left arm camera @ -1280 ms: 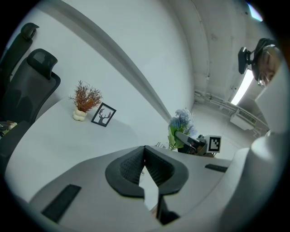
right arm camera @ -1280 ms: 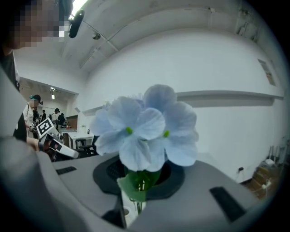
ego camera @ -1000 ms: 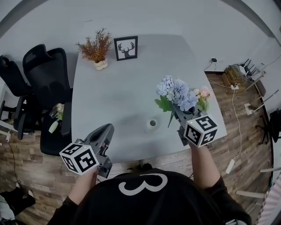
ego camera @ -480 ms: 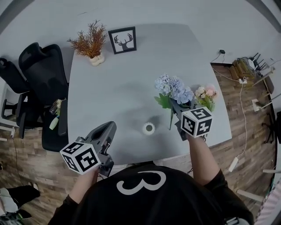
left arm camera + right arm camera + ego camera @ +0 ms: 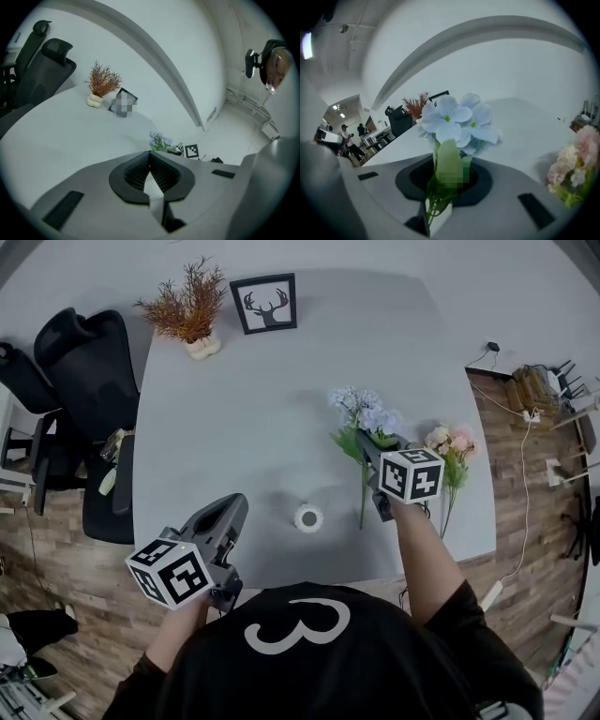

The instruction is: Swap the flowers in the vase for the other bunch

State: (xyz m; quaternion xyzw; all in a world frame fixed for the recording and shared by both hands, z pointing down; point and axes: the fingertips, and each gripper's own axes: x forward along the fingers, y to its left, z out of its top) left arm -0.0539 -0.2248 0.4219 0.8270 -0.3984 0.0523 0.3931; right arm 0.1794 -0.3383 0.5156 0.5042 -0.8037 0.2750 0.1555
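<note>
My right gripper (image 5: pixel 366 448) grips the green stems of the blue flower bunch (image 5: pixel 361 413) just right of the small white vase (image 5: pixel 307 517), low over the grey table (image 5: pixel 244 409). Its jaws are opening slightly, with the stems still between them. In the right gripper view the blue flower bunch (image 5: pixel 457 122) rises from the right gripper (image 5: pixel 450 161). The pink flower bunch (image 5: pixel 450 442) lies on the table at the right and appears as pink blooms (image 5: pixel 574 164) in that view too. The vase looks empty. My left gripper (image 5: pixel 230 507) hangs shut and empty over the table's near edge, left of the vase.
A dried orange plant in a white pot (image 5: pixel 187 310) and a framed deer picture (image 5: pixel 264 303) stand at the table's far edge. Black office chairs (image 5: pixel 75 381) crowd the left side. Cables and a power strip (image 5: pixel 534 390) lie on the wooden floor to the right.
My right gripper has come down with the blue bunch, closer to the table and the pink bunch. The left gripper has shifted only a little.
</note>
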